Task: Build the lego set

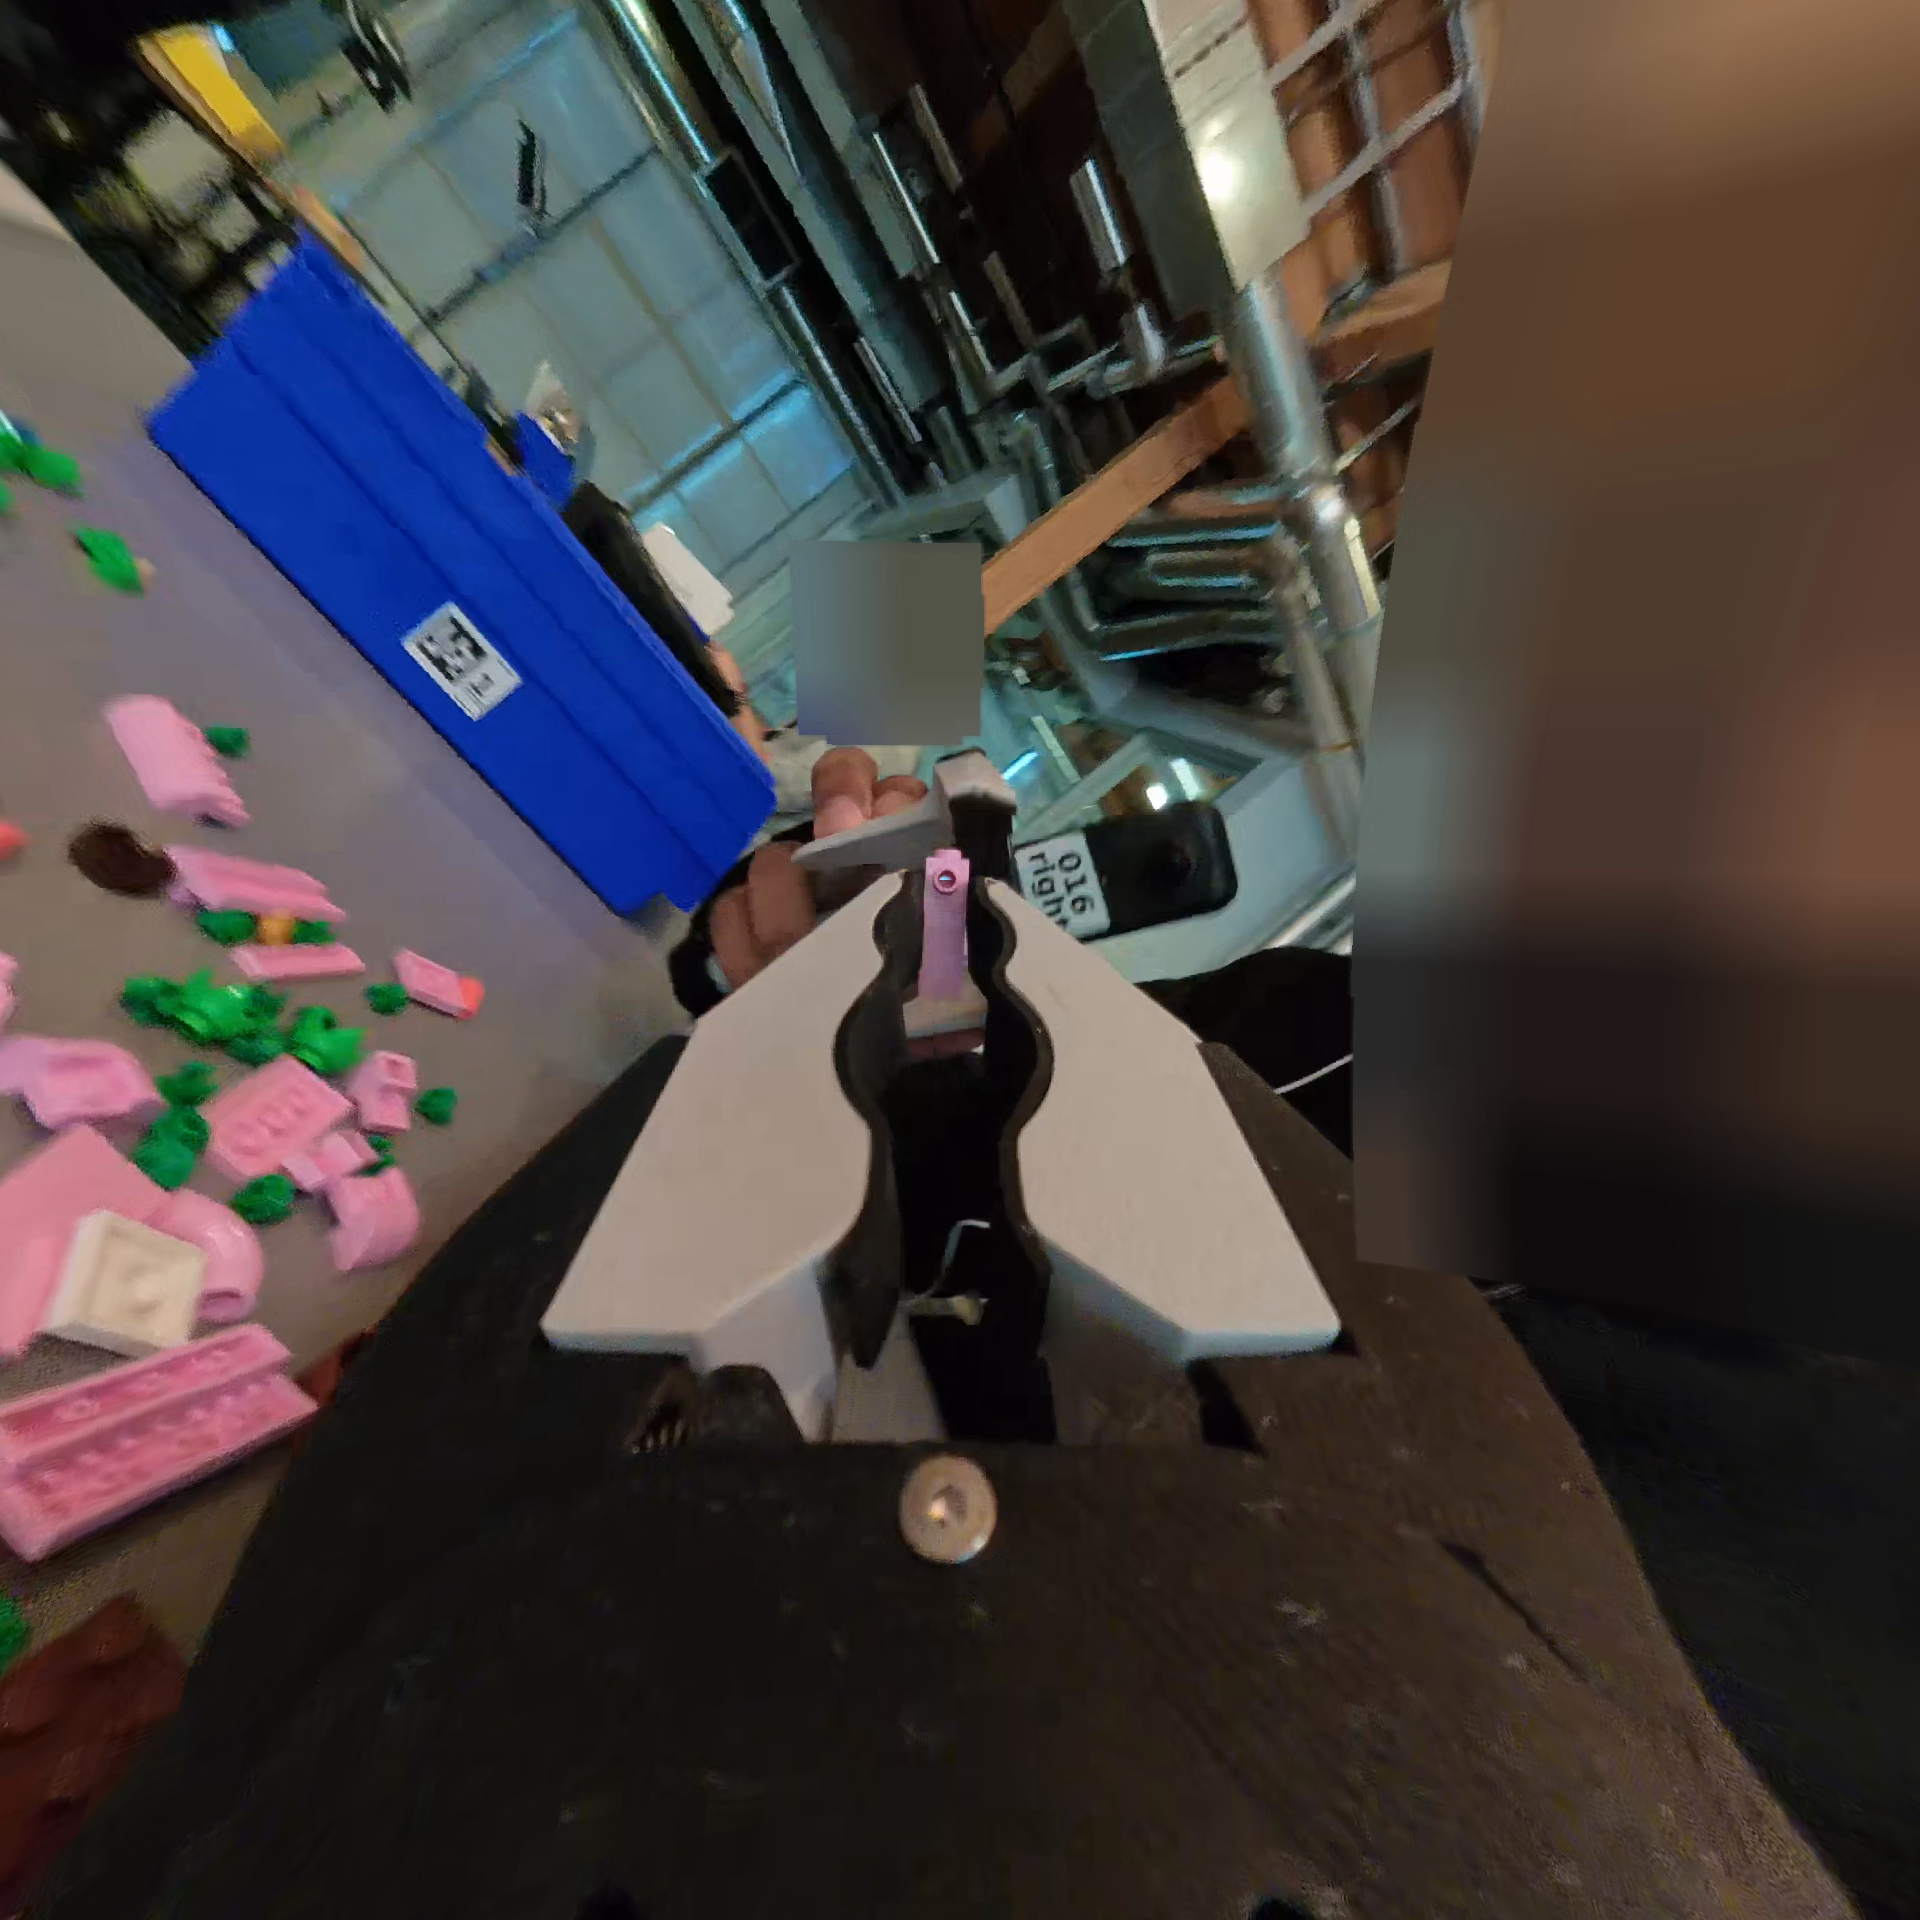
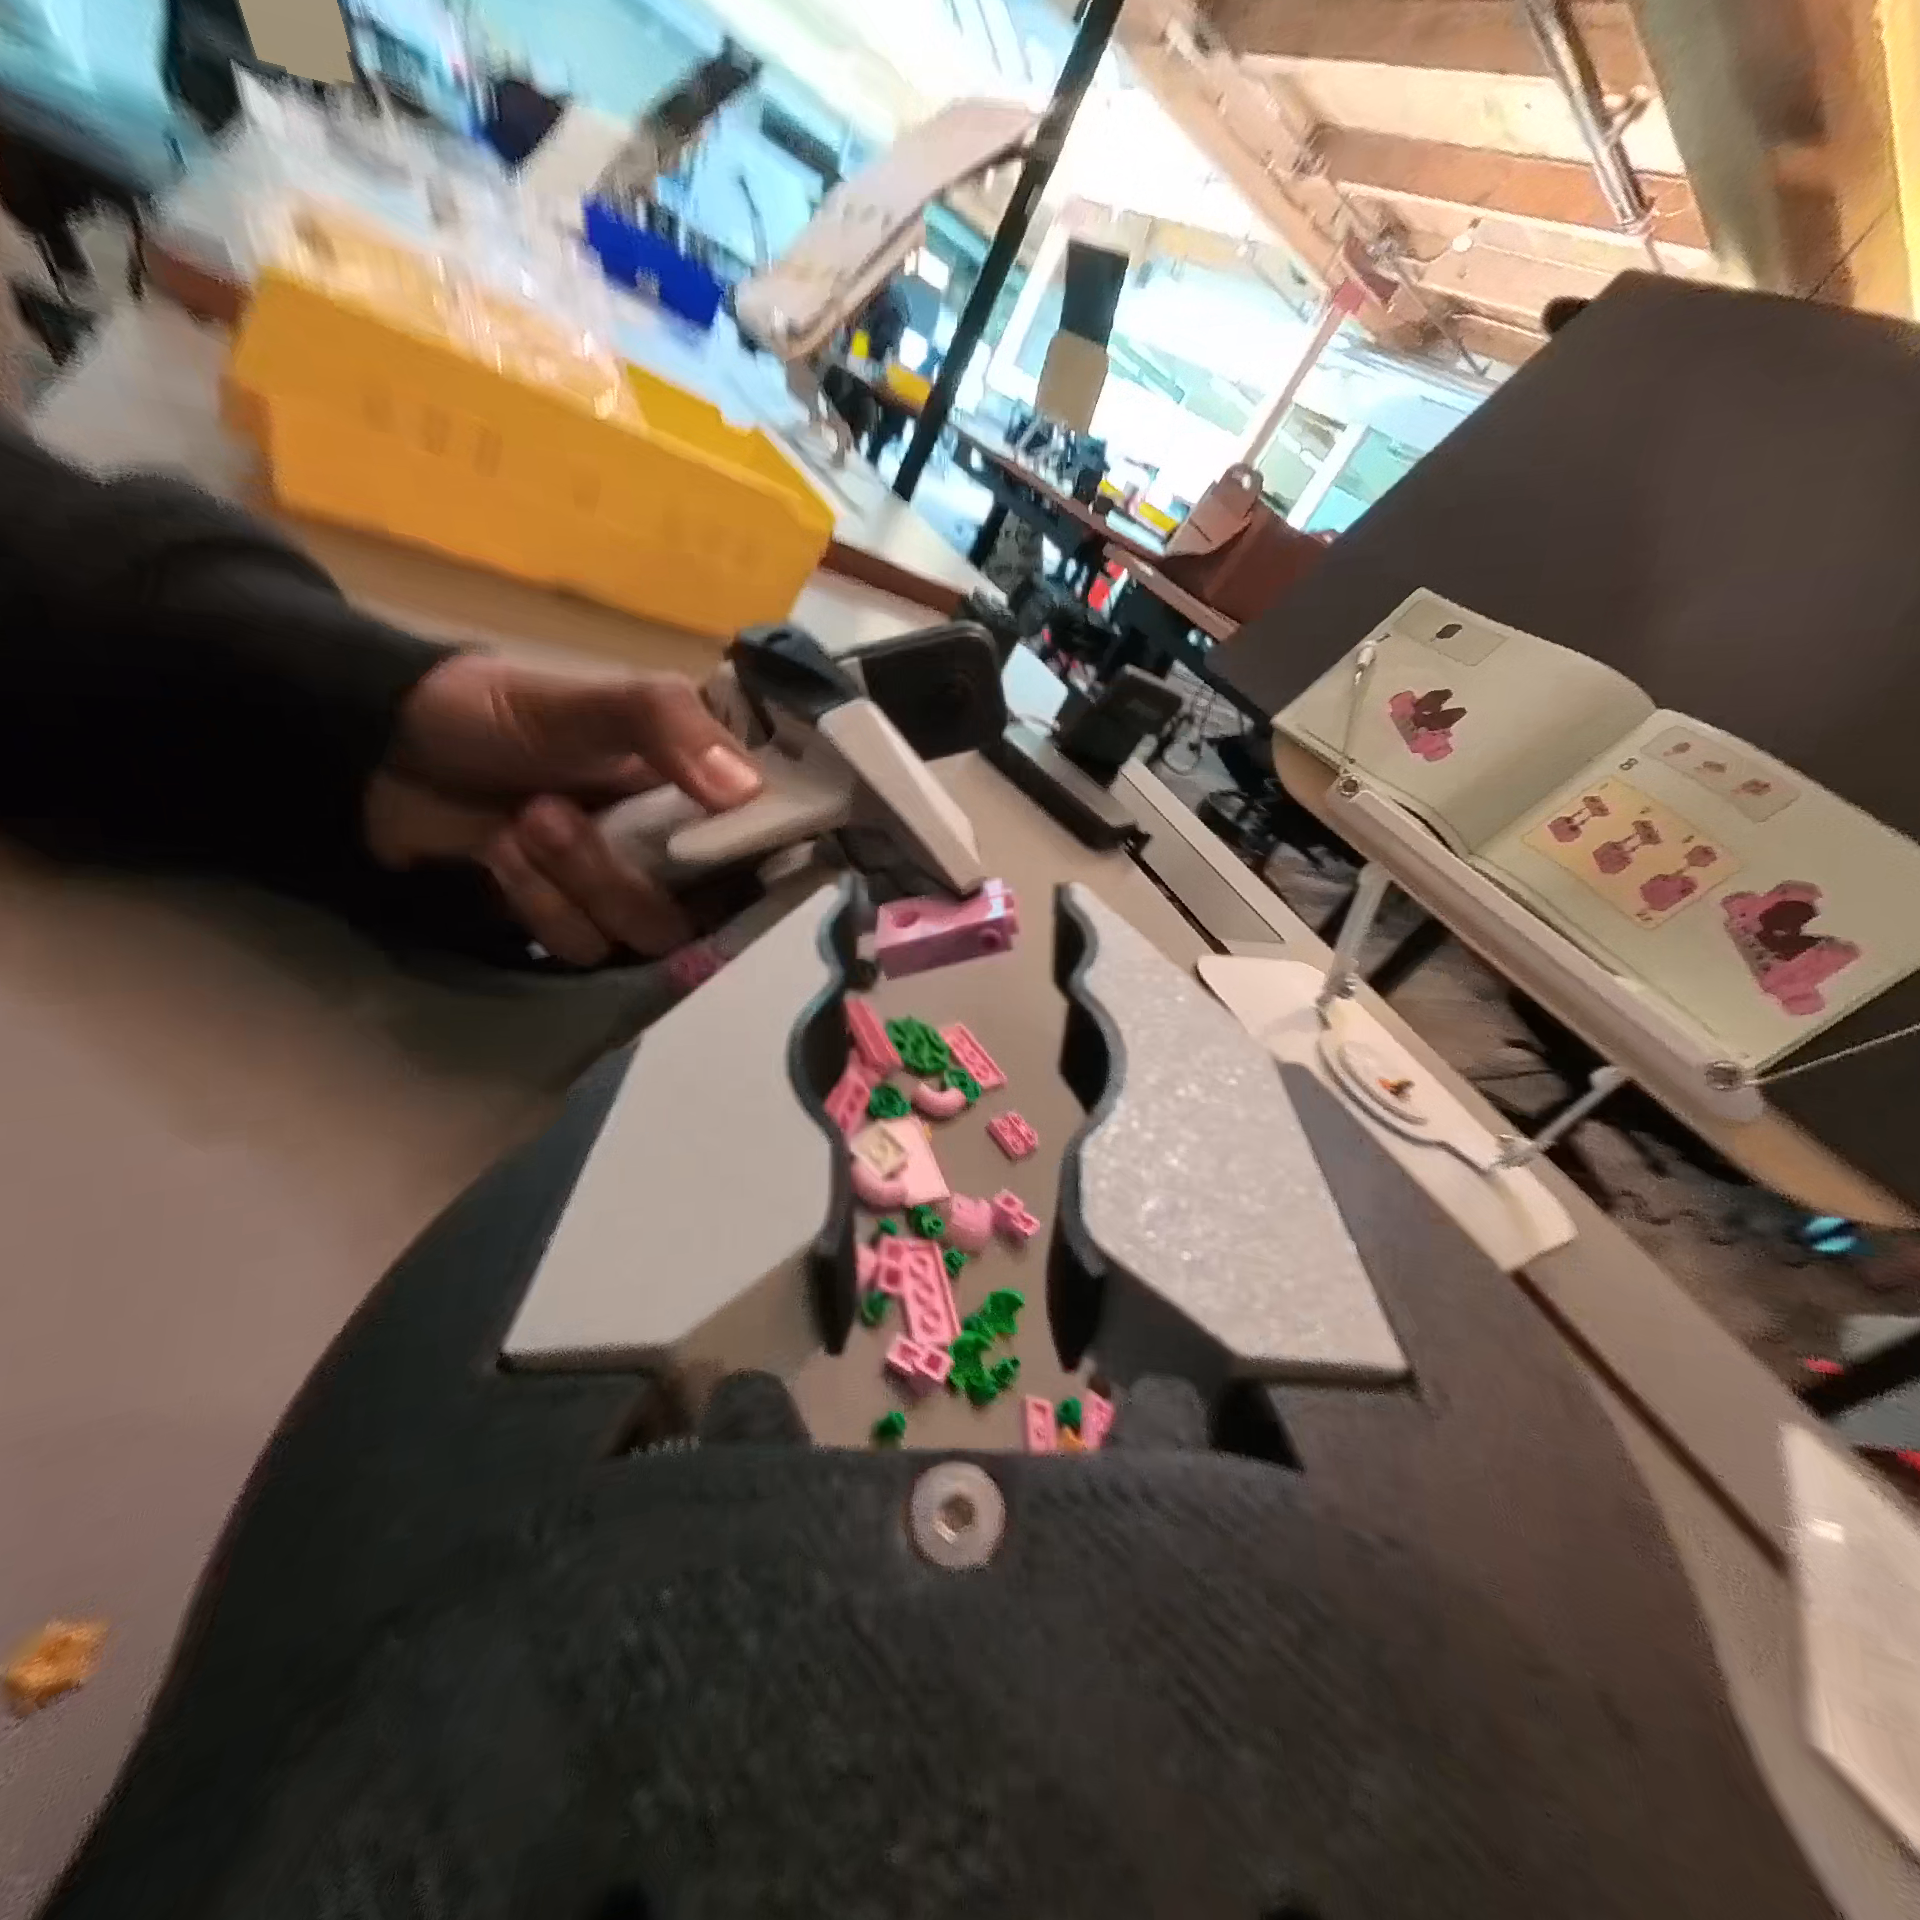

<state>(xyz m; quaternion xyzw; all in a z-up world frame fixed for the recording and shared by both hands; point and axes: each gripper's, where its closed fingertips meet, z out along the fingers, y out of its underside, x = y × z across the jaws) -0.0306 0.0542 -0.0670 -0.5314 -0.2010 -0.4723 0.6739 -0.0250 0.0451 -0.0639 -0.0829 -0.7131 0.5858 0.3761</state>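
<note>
My left gripper (image 1: 943, 896) is shut on a small pink lego piece (image 1: 943, 935) and holds it upright in the air at the fingertips. In the right wrist view the same pink piece (image 2: 943, 925) hangs from the left gripper's grey finger (image 2: 904, 790), held by a hand (image 2: 582, 758). My right gripper (image 2: 956, 891) is open, its fingertips on either side of the piece; I cannot tell whether they touch it. The right gripper also shows in the left wrist view (image 1: 930, 821), just beyond the piece.
Loose pink and green lego pieces (image 1: 260, 1091) lie on the grey table (image 1: 343, 758), also seen between my right fingers (image 2: 935, 1195). A blue bin (image 1: 447, 582) stands behind them. A yellow bin (image 2: 520, 468) stands far left. An open instruction booklet (image 2: 1558, 831) rests on a stand at right.
</note>
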